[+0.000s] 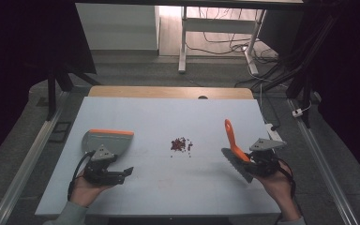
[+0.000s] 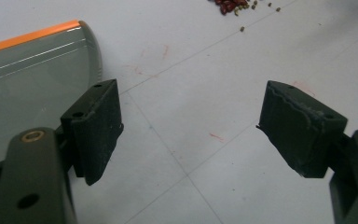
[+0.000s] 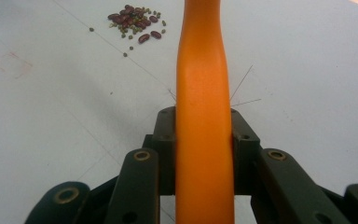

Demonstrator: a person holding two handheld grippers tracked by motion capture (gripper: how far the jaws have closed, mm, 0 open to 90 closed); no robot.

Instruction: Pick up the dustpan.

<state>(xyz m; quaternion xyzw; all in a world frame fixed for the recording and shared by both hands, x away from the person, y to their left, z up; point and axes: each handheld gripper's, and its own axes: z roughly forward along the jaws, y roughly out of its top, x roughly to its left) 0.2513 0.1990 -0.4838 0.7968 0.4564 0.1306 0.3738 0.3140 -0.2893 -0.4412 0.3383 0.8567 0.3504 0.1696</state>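
At the left of the pale surface (image 1: 159,117) lies a grey dustpan (image 1: 107,141) with an orange edge, and the left gripper (image 1: 122,174) rests just beside it, jaws spread wide with nothing between them. A small heap of dark red beans (image 1: 181,144) sits in the middle. To the right, the right gripper (image 1: 257,161) has its jaws clenched on the orange handle of a brush (image 1: 233,143), held tilted above the surface.
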